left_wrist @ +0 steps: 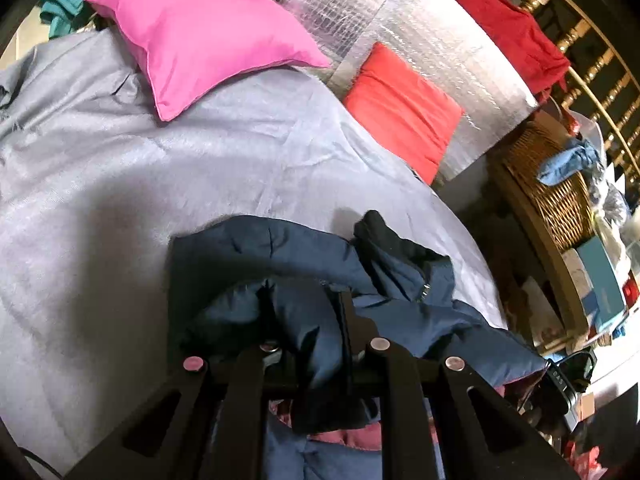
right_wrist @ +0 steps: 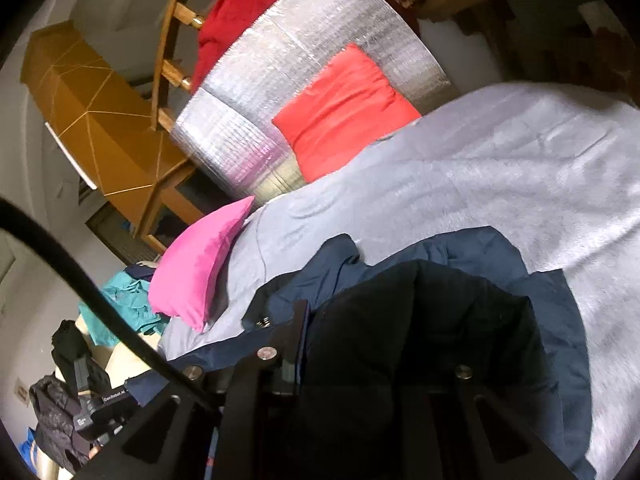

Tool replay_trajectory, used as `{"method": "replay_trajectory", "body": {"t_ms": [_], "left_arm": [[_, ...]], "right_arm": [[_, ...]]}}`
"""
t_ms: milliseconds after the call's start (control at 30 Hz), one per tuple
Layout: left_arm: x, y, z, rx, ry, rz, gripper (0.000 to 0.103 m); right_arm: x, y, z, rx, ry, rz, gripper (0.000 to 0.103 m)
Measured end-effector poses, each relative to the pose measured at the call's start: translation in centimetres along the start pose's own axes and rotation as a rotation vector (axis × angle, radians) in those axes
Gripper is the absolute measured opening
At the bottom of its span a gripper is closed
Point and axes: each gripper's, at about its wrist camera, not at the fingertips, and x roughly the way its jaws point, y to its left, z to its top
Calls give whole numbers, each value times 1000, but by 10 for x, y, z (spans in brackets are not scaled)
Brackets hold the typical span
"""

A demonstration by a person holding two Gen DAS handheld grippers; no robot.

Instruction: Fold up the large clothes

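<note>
A navy blue jacket (left_wrist: 304, 256) with a maroon lining lies bunched on the grey bedspread (left_wrist: 120, 184). My left gripper (left_wrist: 308, 320) is shut on a fold of the jacket, and the cloth drapes between and over its fingers. In the right wrist view the same jacket (right_wrist: 460, 252) hangs over my right gripper (right_wrist: 360, 320), which is shut on a dark fold that hides most of its fingers. The bedspread (right_wrist: 520, 168) stretches beyond the jacket.
A pink pillow (left_wrist: 208, 36) and a red cushion (left_wrist: 400, 108) lie at the head of the bed against silver foil padding (left_wrist: 420, 24). A wicker basket (left_wrist: 548, 176) stands to the right. Teal clothes (right_wrist: 124, 300) lie beside the bed.
</note>
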Motion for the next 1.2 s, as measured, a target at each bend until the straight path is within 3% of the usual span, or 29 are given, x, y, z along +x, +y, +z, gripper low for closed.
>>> {"method": "replay_trajectory", "body": {"t_ms": [200, 267, 333, 400, 433, 500, 633, 967, 1067, 1133, 1200], "left_arm": [[22, 13, 1, -65, 12, 8, 20], [26, 17, 3, -107, 39, -5, 24], [24, 21, 7, -156, 45, -71, 36], [15, 26, 10, -201, 12, -155, 59], [8, 28, 11, -221, -21, -188, 64], [-10, 31, 12, -247, -118, -222, 84], [-44, 40, 8, -296, -270, -261, 88], [-79, 39, -29, -316, -305, -116, 89], [-74, 38, -43, -313, -275, -84, 89], [-65, 32, -49, -287, -229, -52, 89], [-51, 24, -51, -262, -185, -14, 89]], "right_arm": [[24, -17, 5, 86, 70, -8, 26], [25, -19, 7, 117, 84, 24, 38], [22, -20, 10, 145, 67, 73, 66], [15, -18, 12, 166, 37, 109, 74], [10, -17, 13, 173, 24, 118, 75], [5, -16, 13, 182, 7, 129, 75], [-11, -7, 14, 156, -41, 144, 75], [-60, 8, 17, 139, -198, 238, 82], [-61, 14, 14, 105, -160, 230, 82], [-50, 22, 9, 64, -78, 226, 72], [-32, 36, 1, -1, 14, 194, 68]]}}
